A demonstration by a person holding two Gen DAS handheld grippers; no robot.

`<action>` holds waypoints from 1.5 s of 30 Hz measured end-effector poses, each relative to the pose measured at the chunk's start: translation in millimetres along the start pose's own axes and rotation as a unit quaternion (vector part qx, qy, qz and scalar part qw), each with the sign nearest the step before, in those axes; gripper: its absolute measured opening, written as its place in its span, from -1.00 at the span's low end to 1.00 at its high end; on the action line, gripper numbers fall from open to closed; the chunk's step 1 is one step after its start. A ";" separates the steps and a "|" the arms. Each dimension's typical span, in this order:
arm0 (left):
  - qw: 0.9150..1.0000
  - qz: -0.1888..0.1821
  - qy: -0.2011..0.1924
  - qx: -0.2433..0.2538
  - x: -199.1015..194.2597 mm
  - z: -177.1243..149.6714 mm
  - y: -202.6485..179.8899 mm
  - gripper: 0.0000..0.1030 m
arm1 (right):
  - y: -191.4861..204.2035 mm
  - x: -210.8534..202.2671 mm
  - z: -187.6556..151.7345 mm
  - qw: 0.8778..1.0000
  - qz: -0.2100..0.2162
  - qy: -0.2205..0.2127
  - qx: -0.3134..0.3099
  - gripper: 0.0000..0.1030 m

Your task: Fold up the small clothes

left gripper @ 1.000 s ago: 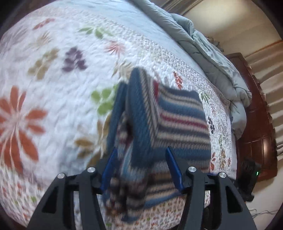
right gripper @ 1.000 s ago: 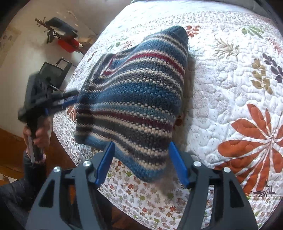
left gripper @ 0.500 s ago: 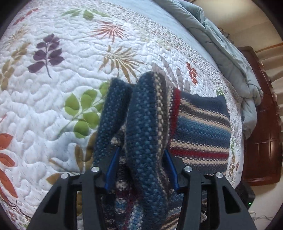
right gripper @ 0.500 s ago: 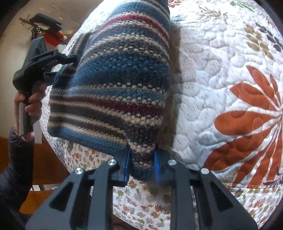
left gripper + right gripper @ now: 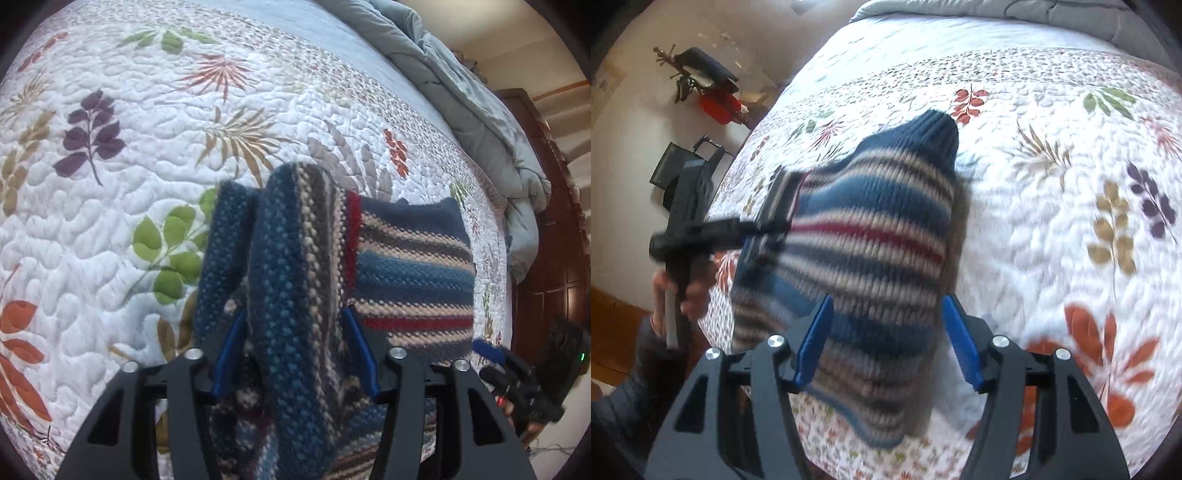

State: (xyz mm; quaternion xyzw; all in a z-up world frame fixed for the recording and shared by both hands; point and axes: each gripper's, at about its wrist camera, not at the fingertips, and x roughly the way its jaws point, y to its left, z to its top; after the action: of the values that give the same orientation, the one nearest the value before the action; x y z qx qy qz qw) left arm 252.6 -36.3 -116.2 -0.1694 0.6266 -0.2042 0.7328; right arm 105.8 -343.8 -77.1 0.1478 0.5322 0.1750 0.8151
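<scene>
- The striped knit sweater (image 5: 406, 266) sits on the floral quilt (image 5: 110, 229), near its front edge. It looks already doubled over at least once, so I'd guess we're midway with a final fold and some tidying left.
- Left gripper (image 5: 295, 354) is clamped on a bunched ridge of the sweater, with the fabric wedged between its blue pads (image 5: 229, 354).
- Right gripper (image 5: 886, 339) has its jaws spread wide around the sweater's near edge. It doesn't look pinched, though the blur makes it hard to tell.
- Only the right view shows the person's hand (image 5: 690, 291) on the left tool's handle, plus a red and black stand (image 5: 709, 92) beyond the quilt.
- Only the left view shows the grey duvet (image 5: 480, 96) and dark wood furniture (image 5: 546, 258) past the quilt's far side.
</scene>
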 end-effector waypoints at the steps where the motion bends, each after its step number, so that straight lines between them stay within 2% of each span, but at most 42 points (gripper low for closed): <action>1: 1.000 0.000 0.000 -0.009 0.4 0.4 3.4 -0.31 | -1.3 3.2 10.3 1.000 0.001 0.001 0.006 0.20; 4: 0.999 -0.012 0.003 -0.031 -1.4 2.8 15.0 -0.43 | -7.9 16.0 32.9 1.000 -0.002 0.006 0.016 0.20; 8: 1.000 0.012 -0.002 -0.002 -3.5 0.7 12.0 -0.46 | -7.5 35.6 53.6 1.000 -0.008 0.013 0.024 0.20; 12: 1.000 0.028 -0.002 0.013 -0.7 1.9 11.4 -0.46 | -3.5 52.7 57.6 0.999 -0.045 0.023 0.001 0.19; 14: 1.000 0.026 0.000 0.009 2.0 2.7 14.4 -0.43 | -6.5 59.4 55.1 0.998 -0.049 0.025 -0.002 0.19; 18: 0.999 0.030 -0.005 0.011 0.1 0.2 12.4 -0.40 | -22.0 63.1 49.1 0.999 -0.020 0.026 0.036 0.20; 20: 0.999 0.035 -0.010 0.009 -5.6 -3.4 8.2 -0.30 | -19.2 54.2 46.6 0.999 -0.018 0.018 0.037 0.20; 22: 0.998 0.060 -0.025 0.013 -19.5 -12.8 -0.2 -0.11 | -13.5 43.8 42.4 0.999 -0.020 0.011 0.031 0.20; 25: 0.995 0.084 -0.047 0.036 -38.5 -28.4 -12.5 -0.01 | -1.9 26.7 29.3 1.000 -0.019 0.009 0.014 0.29; 36: 0.987 0.093 -0.088 0.095 -76.3 -78.4 -41.6 0.10 | 12.7 11.9 -18.0 0.999 0.010 0.034 0.003 0.41; 45: 0.981 0.114 -0.104 0.121 -71.1 -89.0 -47.5 0.23 | 11.0 25.9 -25.1 0.999 0.010 0.040 -0.004 0.45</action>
State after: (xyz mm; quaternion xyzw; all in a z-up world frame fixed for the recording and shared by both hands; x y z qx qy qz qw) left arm 151.2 -40.1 -45.8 -0.0274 0.5331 -0.1748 0.8274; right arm 91.0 -321.1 -103.3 0.1427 0.5625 0.1911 0.7916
